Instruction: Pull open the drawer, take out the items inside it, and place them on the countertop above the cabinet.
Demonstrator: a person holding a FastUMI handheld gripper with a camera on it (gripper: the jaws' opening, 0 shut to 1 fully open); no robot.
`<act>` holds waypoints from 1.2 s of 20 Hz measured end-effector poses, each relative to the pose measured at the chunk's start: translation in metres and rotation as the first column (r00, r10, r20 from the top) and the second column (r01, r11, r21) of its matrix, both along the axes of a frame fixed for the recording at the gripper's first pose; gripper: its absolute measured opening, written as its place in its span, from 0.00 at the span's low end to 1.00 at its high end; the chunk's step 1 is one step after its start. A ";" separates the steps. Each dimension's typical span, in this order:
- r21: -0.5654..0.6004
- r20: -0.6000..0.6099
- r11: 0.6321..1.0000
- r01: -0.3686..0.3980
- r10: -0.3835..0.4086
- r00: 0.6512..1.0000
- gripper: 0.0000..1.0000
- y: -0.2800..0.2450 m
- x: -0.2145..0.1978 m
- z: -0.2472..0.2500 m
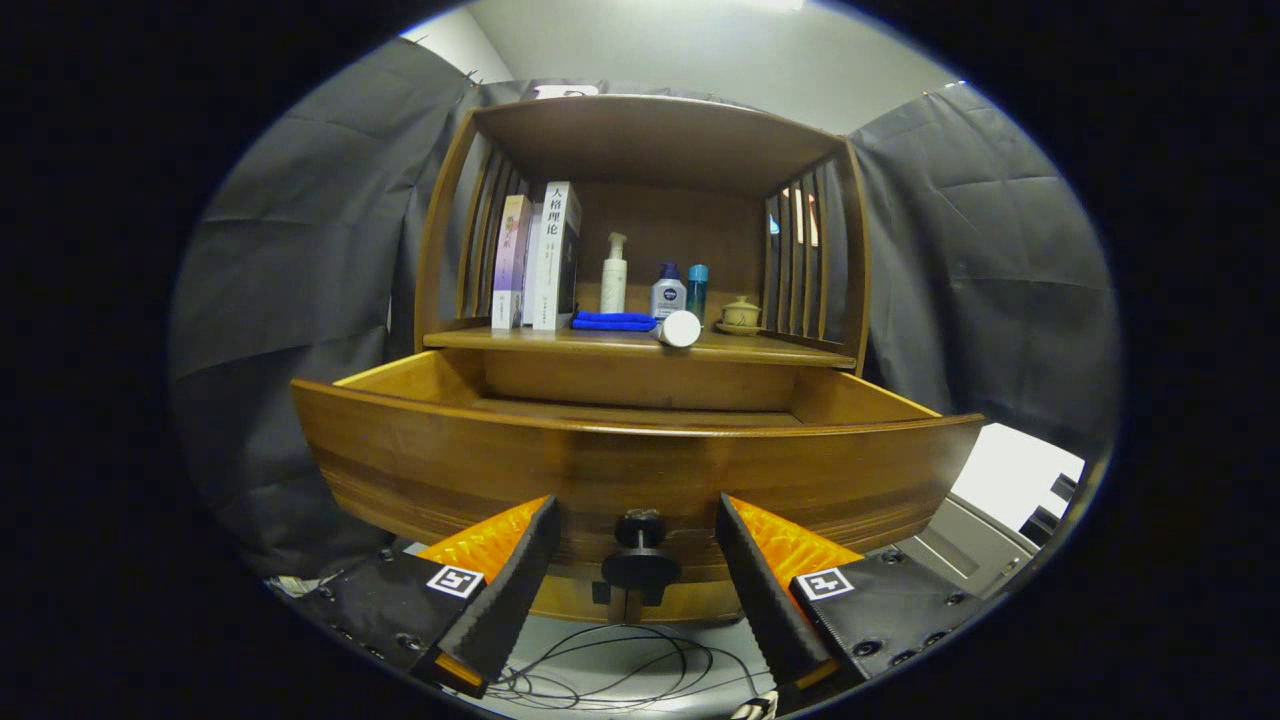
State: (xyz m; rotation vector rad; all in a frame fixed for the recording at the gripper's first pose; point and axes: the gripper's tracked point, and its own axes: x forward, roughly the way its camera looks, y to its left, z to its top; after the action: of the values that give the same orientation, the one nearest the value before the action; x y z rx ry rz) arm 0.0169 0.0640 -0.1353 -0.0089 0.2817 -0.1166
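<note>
The wooden drawer (640, 470) stands pulled out toward me, its front panel just ahead of my fingers. Its dark round knob (640, 566) sits in the gap between my two fingers, touching neither. My gripper (637, 520) is open, its orange-and-black fingers (520, 570) spread to either side of the knob. The drawer's inside is mostly hidden behind the front panel; I see only its bare back wall and side walls. Above it lies the cabinet's countertop (620, 343), where a white cylinder (680, 328) lies on its side near the front edge next to a folded blue cloth (613, 321).
On the countertop stand books (540, 255) at the left, a white pump bottle (614, 273), a blue-capped bottle (668, 292), a teal tube (697, 290) and a small lidded cup on a saucer (740, 314). Slatted side walls and a top shelf enclose it. Cables (620, 665) lie on the floor below.
</note>
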 end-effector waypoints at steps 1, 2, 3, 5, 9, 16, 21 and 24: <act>-0.005 -0.004 1.000 -0.007 0.007 1.000 0.98 -0.001 0.003 -0.003; -0.008 -0.004 1.000 -0.015 0.015 1.000 0.98 -0.001 0.006 -0.006; -0.012 -0.002 1.000 -0.008 0.008 1.000 0.97 -0.005 0.006 -0.006; -0.008 0.023 1.000 -0.008 0.008 1.000 0.98 -0.004 0.008 -0.005; -0.012 0.036 1.000 -0.019 0.019 0.999 0.98 -0.005 0.014 -0.004; -0.009 0.032 0.999 -0.041 0.041 0.999 0.97 -0.016 0.055 -0.003; 0.011 0.037 0.999 -0.039 0.039 0.999 0.97 -0.018 0.075 0.001; 0.015 0.025 0.999 -0.036 0.036 0.999 0.97 -0.019 0.101 0.001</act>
State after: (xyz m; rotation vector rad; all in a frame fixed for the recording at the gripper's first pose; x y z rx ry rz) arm 0.1175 0.0445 -0.1346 0.0024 0.2578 -0.0786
